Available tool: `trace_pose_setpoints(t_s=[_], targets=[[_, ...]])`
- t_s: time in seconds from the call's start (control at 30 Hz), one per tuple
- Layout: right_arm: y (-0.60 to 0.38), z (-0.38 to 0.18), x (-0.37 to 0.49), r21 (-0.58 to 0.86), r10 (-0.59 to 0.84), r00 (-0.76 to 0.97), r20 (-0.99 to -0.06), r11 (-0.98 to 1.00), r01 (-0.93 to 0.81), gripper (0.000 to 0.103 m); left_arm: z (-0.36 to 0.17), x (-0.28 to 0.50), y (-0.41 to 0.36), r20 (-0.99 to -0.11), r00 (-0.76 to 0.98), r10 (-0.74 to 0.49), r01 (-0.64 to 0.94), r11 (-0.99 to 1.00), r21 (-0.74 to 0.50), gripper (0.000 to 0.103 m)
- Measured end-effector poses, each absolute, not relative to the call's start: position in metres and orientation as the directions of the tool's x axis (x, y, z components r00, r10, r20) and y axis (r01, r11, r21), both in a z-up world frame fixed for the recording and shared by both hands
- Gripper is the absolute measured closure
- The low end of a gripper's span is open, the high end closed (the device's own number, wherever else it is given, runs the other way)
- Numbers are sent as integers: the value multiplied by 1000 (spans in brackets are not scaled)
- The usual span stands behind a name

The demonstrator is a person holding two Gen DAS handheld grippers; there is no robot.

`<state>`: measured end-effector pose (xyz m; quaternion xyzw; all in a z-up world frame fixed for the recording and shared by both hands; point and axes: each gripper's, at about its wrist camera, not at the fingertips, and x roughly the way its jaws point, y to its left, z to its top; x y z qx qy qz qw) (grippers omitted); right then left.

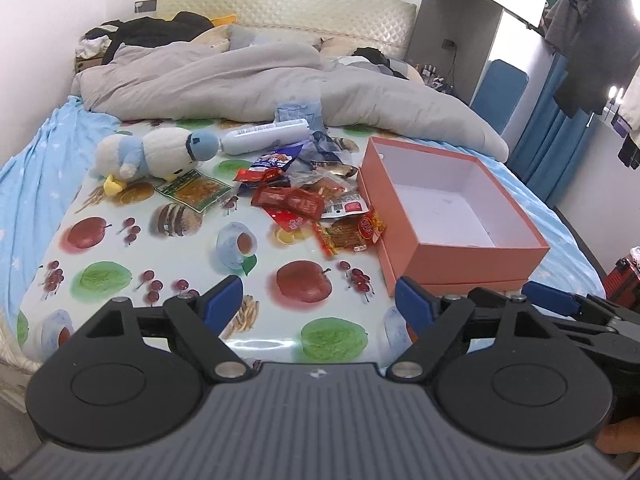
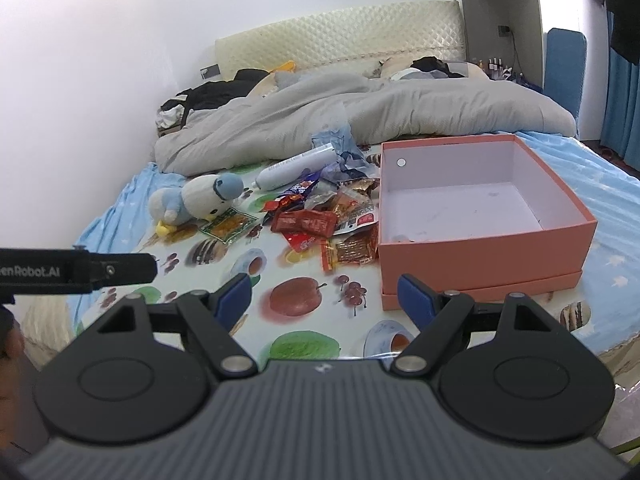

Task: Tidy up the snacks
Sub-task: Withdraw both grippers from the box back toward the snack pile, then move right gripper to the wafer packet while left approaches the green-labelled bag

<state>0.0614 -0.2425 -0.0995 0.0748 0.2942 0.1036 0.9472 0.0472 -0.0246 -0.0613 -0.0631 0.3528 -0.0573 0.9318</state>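
Note:
A heap of snack packets (image 1: 308, 196) (image 2: 324, 216), mostly red and orange, lies on a fruit-print cloth (image 1: 160, 248) (image 2: 224, 264) spread on a bed. Right of the heap stands an open pink box (image 1: 460, 256) (image 2: 480, 256) with a white, bare inside. A green-edged packet (image 1: 196, 190) (image 2: 228, 226) lies apart at the left. My left gripper (image 1: 320, 304) hovers open above the cloth's near edge, nothing between its blue pads. My right gripper (image 2: 324, 296) is open too, short of the heap and the box. Its fingertip also shows in the left wrist view, by the box's near corner.
A plush penguin (image 1: 156, 156) (image 2: 200, 200) and a white bottle (image 1: 264, 136) (image 2: 296, 168) lie behind the snacks. A grey duvet (image 1: 260, 84) (image 2: 360, 108) covers the far half of the bed. Clothes hang at the right (image 1: 592, 40). The left gripper's black arm (image 2: 80, 270) crosses the right wrist view.

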Motion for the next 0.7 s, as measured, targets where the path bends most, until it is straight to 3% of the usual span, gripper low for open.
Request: trace_pose_setpoints(t_s=[0.7], targets=[[-209,-138,129,118,210,769,-604,978,-174,21,-106,152,6,-704,705,-83,-18,991,-135,17]])
